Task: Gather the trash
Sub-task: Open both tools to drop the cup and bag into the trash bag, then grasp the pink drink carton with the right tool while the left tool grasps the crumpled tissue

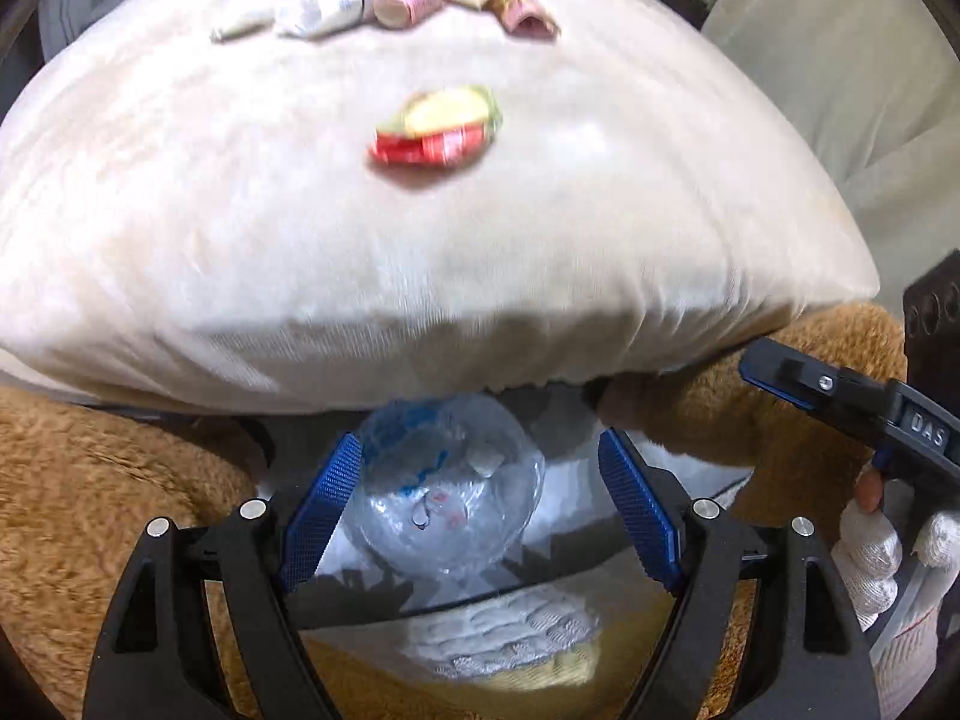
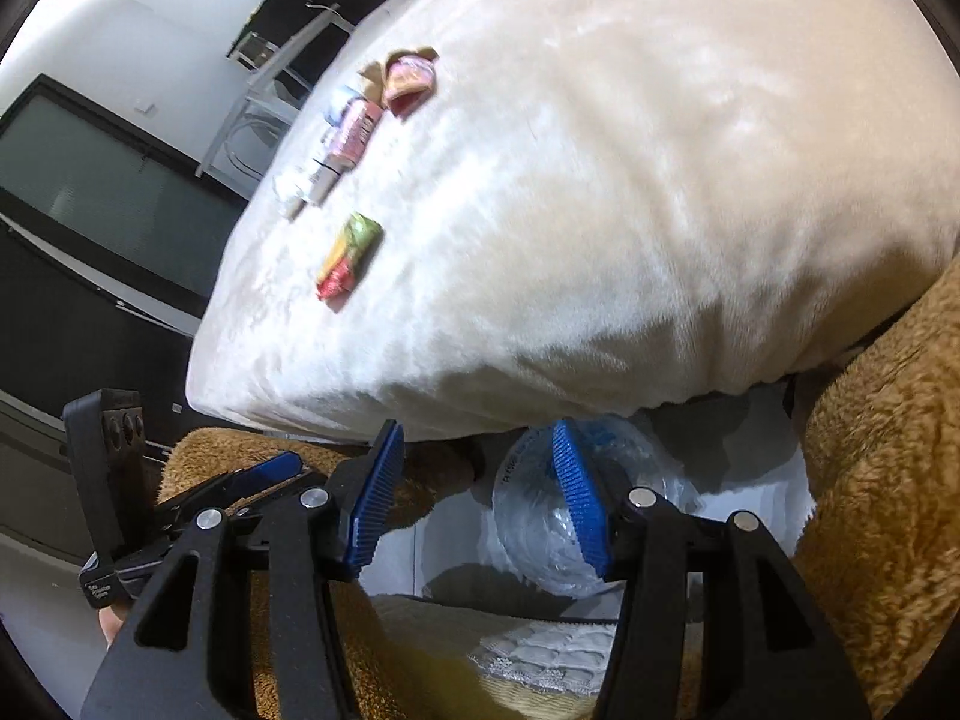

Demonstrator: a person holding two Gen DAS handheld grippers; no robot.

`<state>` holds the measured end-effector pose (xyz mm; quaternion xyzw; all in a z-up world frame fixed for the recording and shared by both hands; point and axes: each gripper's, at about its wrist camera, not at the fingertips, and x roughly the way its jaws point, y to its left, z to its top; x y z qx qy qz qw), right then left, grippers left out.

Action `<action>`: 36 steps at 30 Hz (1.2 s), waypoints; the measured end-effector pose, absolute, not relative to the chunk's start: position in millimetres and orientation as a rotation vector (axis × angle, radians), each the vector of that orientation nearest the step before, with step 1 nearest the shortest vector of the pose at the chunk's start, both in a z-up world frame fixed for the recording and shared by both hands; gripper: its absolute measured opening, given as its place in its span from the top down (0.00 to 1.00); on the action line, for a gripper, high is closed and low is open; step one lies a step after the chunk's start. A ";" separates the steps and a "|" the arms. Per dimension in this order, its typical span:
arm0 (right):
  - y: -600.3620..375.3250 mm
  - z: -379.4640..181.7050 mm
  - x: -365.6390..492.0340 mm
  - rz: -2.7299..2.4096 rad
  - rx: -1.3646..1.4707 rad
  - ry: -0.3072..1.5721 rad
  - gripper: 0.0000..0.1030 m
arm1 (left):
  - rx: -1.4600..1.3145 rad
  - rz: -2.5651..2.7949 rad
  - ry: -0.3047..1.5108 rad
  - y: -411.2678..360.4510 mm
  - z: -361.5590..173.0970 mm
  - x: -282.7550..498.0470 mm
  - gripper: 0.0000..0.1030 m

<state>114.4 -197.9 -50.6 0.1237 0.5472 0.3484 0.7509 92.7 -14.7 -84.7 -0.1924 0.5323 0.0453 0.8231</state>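
Left wrist view: your left gripper (image 1: 480, 510) has its fingers spread, and a crushed clear bottle (image 1: 450, 486) lies between them, touching the left pad and clear of the right one. The bottle sits at 12 o'clock from the fingertips, tucked under the front edge of a cream cushion (image 1: 420, 240). You look at its end, so its long axis seems to run straight away from you. On the cushion, a red and yellow wrapper (image 1: 437, 129) lies at 12 o'clock, with a cluster of wrappers (image 1: 390, 0) beyond it. Your right gripper (image 1: 840, 396) enters at 3 o'clock.

Right wrist view: your right gripper (image 2: 480, 492) is also spread and holds nothing. The bottle (image 2: 576, 510) lies at 1 o'clock, mostly behind the right finger rather than in the gap. Your left gripper (image 2: 252, 474) shows at 9 o'clock.

Your left hand is better placed; closing it should take the bottle.
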 end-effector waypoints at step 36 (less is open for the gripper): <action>-45.8 -7.1 274.0 0.813 -0.114 0.905 0.36 | -0.385 0.214 0.841 189.3 -29.1 208.1 0.22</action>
